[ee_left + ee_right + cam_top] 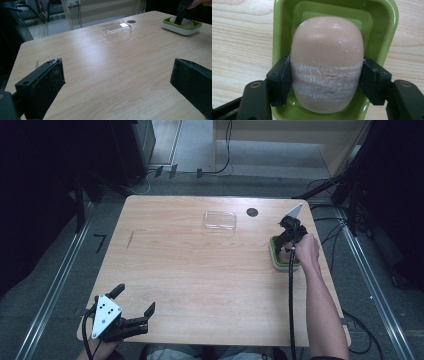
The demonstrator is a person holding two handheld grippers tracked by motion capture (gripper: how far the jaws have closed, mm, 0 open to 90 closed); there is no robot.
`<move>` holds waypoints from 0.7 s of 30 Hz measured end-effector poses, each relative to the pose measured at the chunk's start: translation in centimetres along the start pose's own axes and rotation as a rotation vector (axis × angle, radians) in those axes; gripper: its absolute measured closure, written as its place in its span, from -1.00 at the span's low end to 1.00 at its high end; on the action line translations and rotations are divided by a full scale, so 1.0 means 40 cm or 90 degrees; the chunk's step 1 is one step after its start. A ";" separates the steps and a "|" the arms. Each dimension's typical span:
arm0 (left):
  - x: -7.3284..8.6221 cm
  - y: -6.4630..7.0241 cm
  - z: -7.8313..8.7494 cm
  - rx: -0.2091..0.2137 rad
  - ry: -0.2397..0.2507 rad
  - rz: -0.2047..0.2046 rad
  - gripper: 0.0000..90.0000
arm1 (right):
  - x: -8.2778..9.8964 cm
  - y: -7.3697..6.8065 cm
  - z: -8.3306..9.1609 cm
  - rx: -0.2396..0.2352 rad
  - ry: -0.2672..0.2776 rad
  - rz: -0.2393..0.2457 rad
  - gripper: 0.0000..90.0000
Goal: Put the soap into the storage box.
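**Right tool clamped on a bar of soap in its green dish**

High view: the wooden desk (200, 270) carries few things. Near its right edge sits a green-rimmed soap dish (276, 261), and the right tool (286, 241) points down into it, held by the person's right hand (307, 249), whose forearm comes up along the right edge. A black cable hangs from that tool toward the near edge. A clear plastic lid (219, 220) lies near the far edge, a little right of the middle, with a small dark round disc (252, 212) just beside it toward the far right corner. At the near left corner the left tool (134, 306) rests low over the desk, its jaws spread wide with nothing between them, a grey three-cornered plate on top.

Left gripper view: the left tool (117, 75) shows its two black jaws far apart over bare wood. Beyond them lies the clear plastic lid (116, 29), the disc (131, 21) behind it, and at the far right the soap dish (181, 28), white below its green rim, with the other tool reaching into it.

Right gripper view: the right tool (325, 82) is closed on a pale pink bar of soap (327, 55), one pad pressing each long side. The soap lies inside the soap dish (387, 25), its lower half scuffed with white marks.
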State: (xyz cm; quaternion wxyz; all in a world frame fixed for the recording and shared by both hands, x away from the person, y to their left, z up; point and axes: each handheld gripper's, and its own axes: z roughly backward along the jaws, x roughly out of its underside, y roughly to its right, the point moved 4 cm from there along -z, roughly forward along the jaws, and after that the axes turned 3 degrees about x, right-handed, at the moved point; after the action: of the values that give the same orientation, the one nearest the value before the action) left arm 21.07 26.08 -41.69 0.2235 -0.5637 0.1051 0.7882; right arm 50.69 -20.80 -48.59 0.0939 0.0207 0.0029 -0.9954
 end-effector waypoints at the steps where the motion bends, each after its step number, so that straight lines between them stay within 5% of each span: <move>1: 0.000 0.000 0.000 0.000 0.000 0.000 -1.00 | -0.001 0.001 -0.002 0.002 0.001 -0.001 -0.26; 21: 0.000 0.000 0.000 0.001 0.002 -0.001 -1.00 | -0.003 -0.001 0.008 0.012 0.021 -0.005 -0.35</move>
State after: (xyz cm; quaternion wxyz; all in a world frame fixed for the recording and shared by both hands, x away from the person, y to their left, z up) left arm 21.08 26.08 -41.68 0.2242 -0.5646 0.1057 0.7872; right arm 50.78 -20.73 -48.25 0.0895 0.0380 -0.0046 -0.9953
